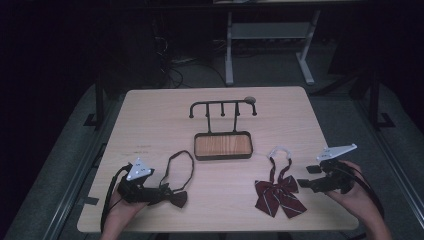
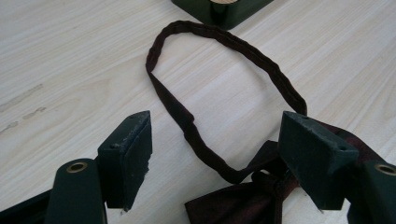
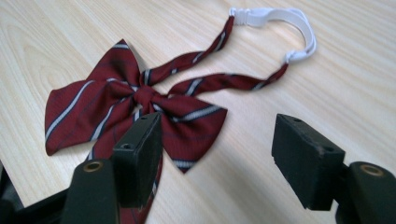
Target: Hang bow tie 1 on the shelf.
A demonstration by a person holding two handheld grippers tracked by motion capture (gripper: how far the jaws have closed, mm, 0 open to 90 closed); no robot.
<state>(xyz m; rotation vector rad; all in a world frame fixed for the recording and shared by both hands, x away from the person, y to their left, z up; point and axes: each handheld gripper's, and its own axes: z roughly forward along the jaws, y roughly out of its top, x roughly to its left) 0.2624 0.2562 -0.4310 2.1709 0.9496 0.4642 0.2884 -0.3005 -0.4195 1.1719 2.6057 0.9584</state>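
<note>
Two black jaws up close in the left gripper view, spread wide, nothing between the pads. Left tool (image 2: 215, 158) hovering low over the dark bow tie (image 2: 243, 200), bow knot sitting just inside the right-hand jaw at about 5 o'clock, neck loop (image 2: 219, 39) arching away toward 12 o'clock on the tabletop (image 2: 70, 56). Soft fabric, light, floppy, sure to sag and swing once lifted; probably best pinched at the bunched knot, the thickest and firmest part, or on the band where it lies flat.

Over on the other side, right tool (image 3: 217, 154) also spread, pinching nothing. Striped bow tie (image 3: 135, 109) lying flat at roughly 10 o'clock from those jaws, one wing tucked beneath the left-hand jaw, two striped straps running out to a white clasp band (image 3: 280, 21) at 1 o'clock. Same limp cloth, likely a touch slippery; centre knot again looks the surest hold, and the white plastic the stiffest bit.

From the high view, black hook stand (image 1: 222, 127) with its wooden tray base at tabletop centre, dark tie at 7 o'clock of it, striped one at 4 o'clock, both well apart from it.
</note>
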